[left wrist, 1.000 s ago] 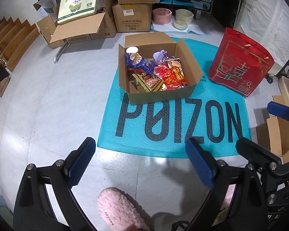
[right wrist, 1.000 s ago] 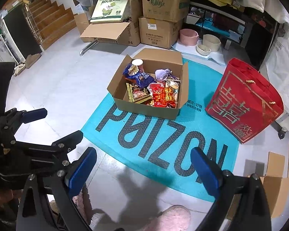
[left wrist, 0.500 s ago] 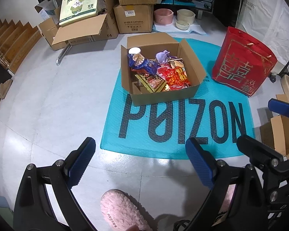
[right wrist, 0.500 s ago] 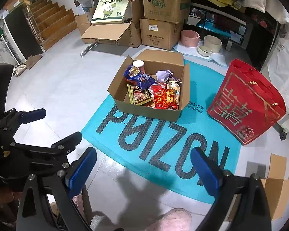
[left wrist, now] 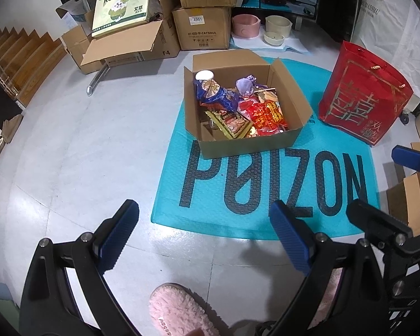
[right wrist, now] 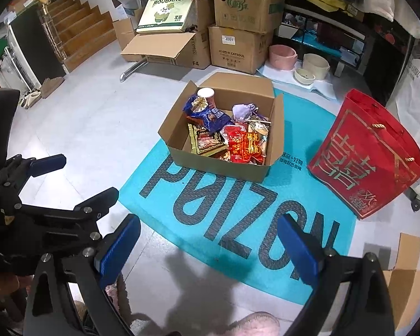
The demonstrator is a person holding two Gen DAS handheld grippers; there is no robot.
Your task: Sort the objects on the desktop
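Observation:
An open cardboard box (left wrist: 291, 139) (right wrist: 218, 168) full of snack packets stands on a teal mat (left wrist: 266, 190) (right wrist: 238, 224) printed POIZON. Inside lie a blue bag (left wrist: 218, 95) (right wrist: 207, 114), a red packet (left wrist: 266, 114) (right wrist: 243, 145), a purple pouch (left wrist: 245, 85) and a white cup (left wrist: 204, 75). My left gripper (left wrist: 204, 238) hangs open high above the floor, short of the mat's near edge. My right gripper (right wrist: 210, 249) is open too, above the mat's near side. Both hold nothing. The other gripper's fingers show at each view's side.
A red gift bag (left wrist: 364, 106) (right wrist: 364, 156) stands right of the box. Stacked cardboard boxes (left wrist: 201, 28) (right wrist: 232, 47), pet bowls (left wrist: 274, 37) and a wooden staircase (left wrist: 22, 58) line the back. Pink slippers (left wrist: 179, 310) on the person's feet are below the grippers.
Both views have shifted slightly, so the box and mat sit a little more to the right in the left wrist view. Both grippers stay open.

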